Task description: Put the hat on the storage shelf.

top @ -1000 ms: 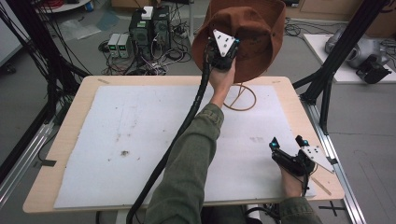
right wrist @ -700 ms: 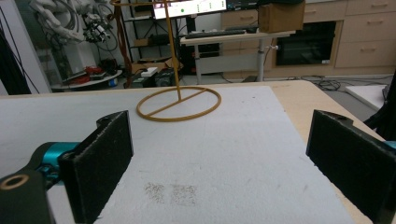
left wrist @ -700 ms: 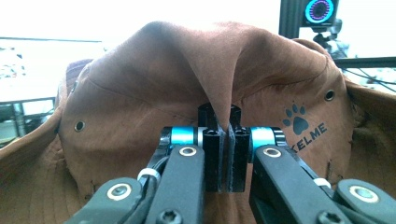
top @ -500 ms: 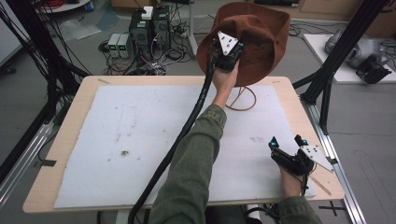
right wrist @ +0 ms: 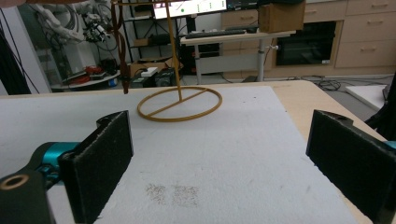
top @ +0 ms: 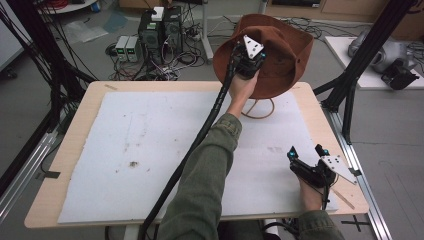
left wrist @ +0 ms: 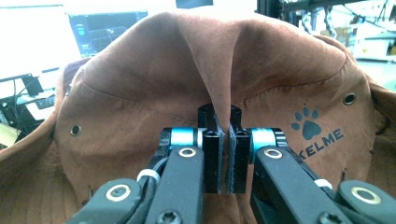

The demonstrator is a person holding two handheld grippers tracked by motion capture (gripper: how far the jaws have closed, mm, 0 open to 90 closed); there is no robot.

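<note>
A brown brimmed hat (top: 280, 50) hangs in the air above the table's far right part, over a thin wire hat stand (top: 258, 108). My left gripper (top: 248, 62) is shut on a pinched fold of the hat's crown (left wrist: 224, 93); the hat carries a paw print and the word KELME. My right gripper (top: 306, 152) rests near the front right of the white mat, open, with nothing between its pads (right wrist: 105, 158). The stand's ring base (right wrist: 180, 103) and upright rod lie ahead of it.
A white mat (top: 150, 150) covers most of the wooden table (top: 65, 165). Black frame posts (top: 360, 65) stand at the right and left. Electronics and cables lie on the floor behind the table. A thick black cable trails from my left gripper along the sleeve.
The left gripper has carried the hat a little to the right and slightly lower over the stand. The right gripper has stayed put.
</note>
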